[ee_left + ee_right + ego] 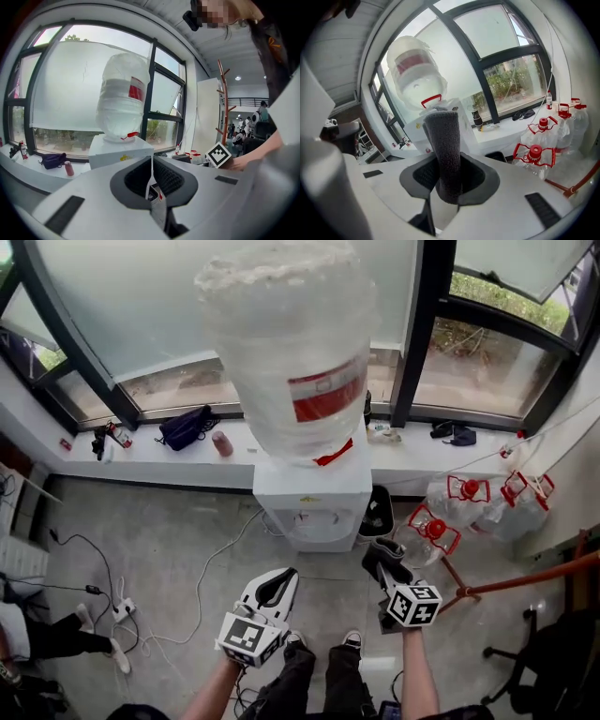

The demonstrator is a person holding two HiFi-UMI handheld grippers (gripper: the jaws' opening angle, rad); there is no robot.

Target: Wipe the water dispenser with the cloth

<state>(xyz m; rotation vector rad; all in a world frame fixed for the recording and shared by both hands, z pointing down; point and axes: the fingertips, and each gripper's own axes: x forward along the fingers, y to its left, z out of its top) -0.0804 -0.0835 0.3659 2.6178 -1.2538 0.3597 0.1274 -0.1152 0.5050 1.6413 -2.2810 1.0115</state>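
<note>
The white water dispenser stands on the floor against the windowsill, with a big plastic-wrapped bottle with a red label on top. My right gripper is low in front of the dispenser's right corner, shut on a dark grey cloth that sticks up between its jaws. Behind the cloth the right gripper view shows the dispenser and the bottle. My left gripper hovers in front of the dispenser's left side, jaws shut with nothing held. The dispenser lies straight ahead of it.
Several empty jugs with red caps lie on the floor to the right, beside a wooden pole. A black bin sits against the dispenser's right side. A dark bag and a red can rest on the sill. Cables and a power strip lie at the left.
</note>
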